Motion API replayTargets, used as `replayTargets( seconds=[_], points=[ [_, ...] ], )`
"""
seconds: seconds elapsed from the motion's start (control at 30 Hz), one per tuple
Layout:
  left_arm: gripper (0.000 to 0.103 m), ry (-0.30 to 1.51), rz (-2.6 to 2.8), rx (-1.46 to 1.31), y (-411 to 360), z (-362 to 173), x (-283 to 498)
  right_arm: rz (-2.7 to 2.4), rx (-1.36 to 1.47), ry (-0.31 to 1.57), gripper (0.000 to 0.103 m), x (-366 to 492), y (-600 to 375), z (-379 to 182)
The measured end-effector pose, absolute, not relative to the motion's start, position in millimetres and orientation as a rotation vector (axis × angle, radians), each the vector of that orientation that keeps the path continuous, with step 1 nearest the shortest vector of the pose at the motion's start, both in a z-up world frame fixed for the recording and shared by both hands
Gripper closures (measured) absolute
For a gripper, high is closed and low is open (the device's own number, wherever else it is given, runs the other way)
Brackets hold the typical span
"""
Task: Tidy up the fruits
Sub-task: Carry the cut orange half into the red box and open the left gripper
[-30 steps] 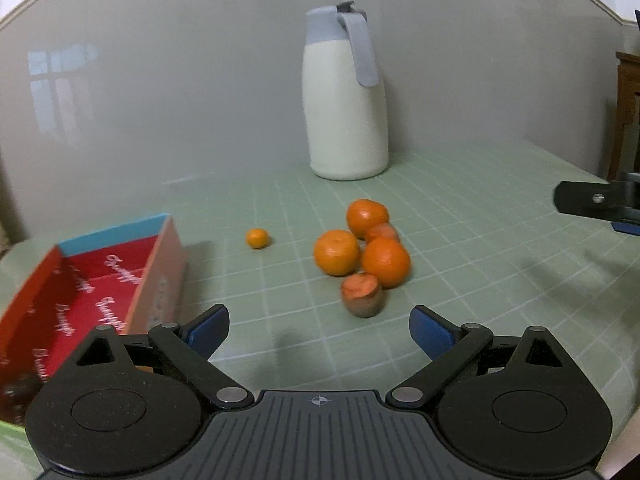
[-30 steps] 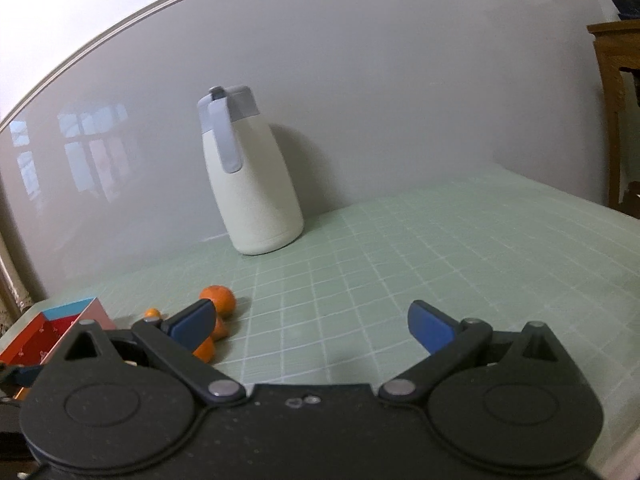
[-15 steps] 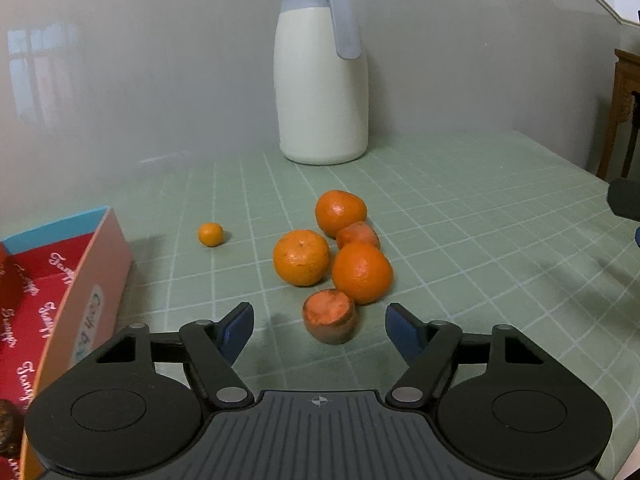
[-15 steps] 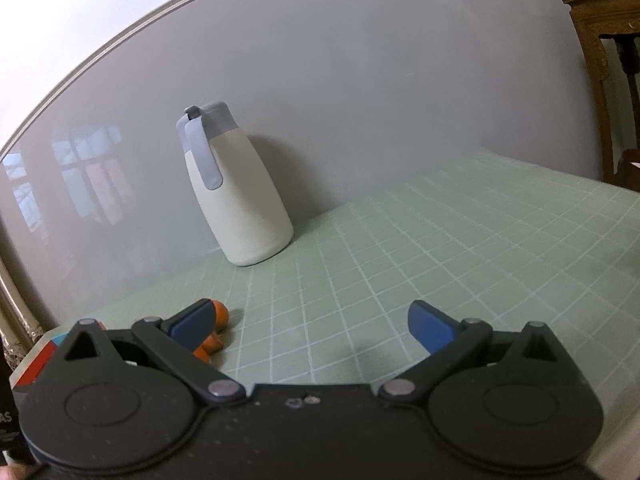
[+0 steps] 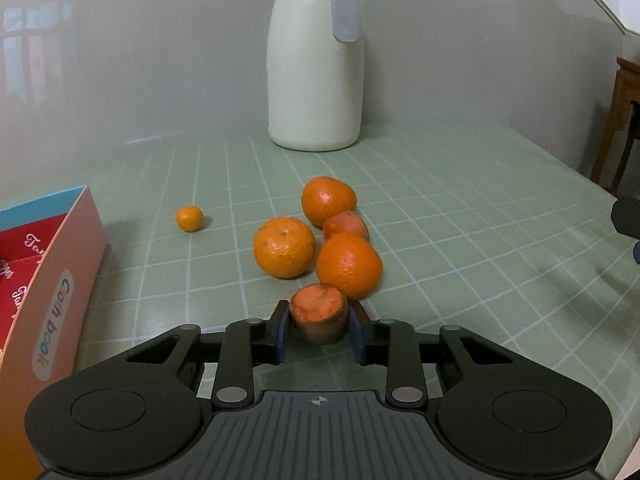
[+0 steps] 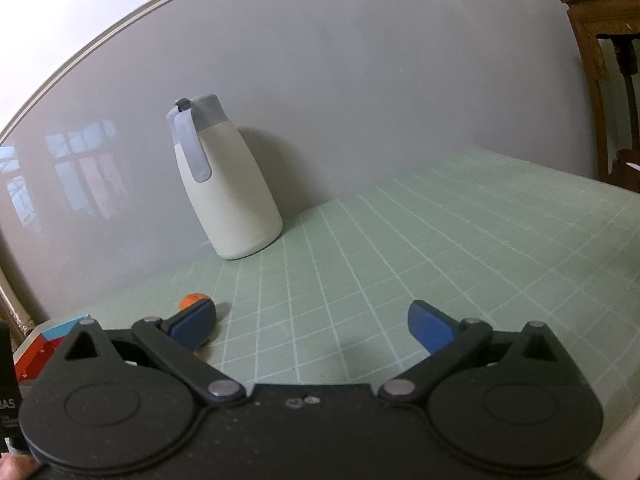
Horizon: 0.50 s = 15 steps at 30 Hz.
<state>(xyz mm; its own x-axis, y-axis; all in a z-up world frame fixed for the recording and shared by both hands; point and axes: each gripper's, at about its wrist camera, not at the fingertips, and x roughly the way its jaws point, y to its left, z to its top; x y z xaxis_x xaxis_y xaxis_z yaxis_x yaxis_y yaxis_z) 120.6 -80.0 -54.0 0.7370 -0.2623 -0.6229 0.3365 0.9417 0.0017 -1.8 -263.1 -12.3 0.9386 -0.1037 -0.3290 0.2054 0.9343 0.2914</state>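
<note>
A cut fruit piece (image 5: 319, 312) with a flat orange-red top lies on the green checked table (image 5: 460, 216). It sits between the fingers of my left gripper (image 5: 319, 326), whose jaws are closing, and both blue pads touch its sides. Just behind it are three oranges (image 5: 284, 246), (image 5: 349, 265), (image 5: 328, 200) and a second reddish piece (image 5: 346, 225). A tiny orange (image 5: 189, 218) lies apart to the left. My right gripper (image 6: 312, 320) hovers open over bare table, nothing between its fingers.
A red-lined box (image 5: 52, 292) with a pink wall stands at the left; its corner (image 6: 44, 344) also shows in the right wrist view. A white jug (image 5: 316, 72) with a grey lid stands against the back wall. Wooden furniture (image 5: 624, 120) stands beyond the table's right edge.
My left gripper moved forward and down to the cut fruit piece, and its jaws went from wide open to closed around it. The right gripper stayed open and hardly moved.
</note>
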Motion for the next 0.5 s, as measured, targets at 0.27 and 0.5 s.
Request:
replayTargets(
  seconds=[0.27,0.5],
  points=[
    [0.072,0.630,-0.322,0.104,-69.8,-42.3,112.8,-0.151,0.312,0.317,0.000,2.5,-257.0,-11.5],
    [0.072,0.592,-0.305,0.086,-51.2,-23.5,101.8,-0.136,0.297,0.319,0.000,5.0,-249.9,-11.9]
  ],
)
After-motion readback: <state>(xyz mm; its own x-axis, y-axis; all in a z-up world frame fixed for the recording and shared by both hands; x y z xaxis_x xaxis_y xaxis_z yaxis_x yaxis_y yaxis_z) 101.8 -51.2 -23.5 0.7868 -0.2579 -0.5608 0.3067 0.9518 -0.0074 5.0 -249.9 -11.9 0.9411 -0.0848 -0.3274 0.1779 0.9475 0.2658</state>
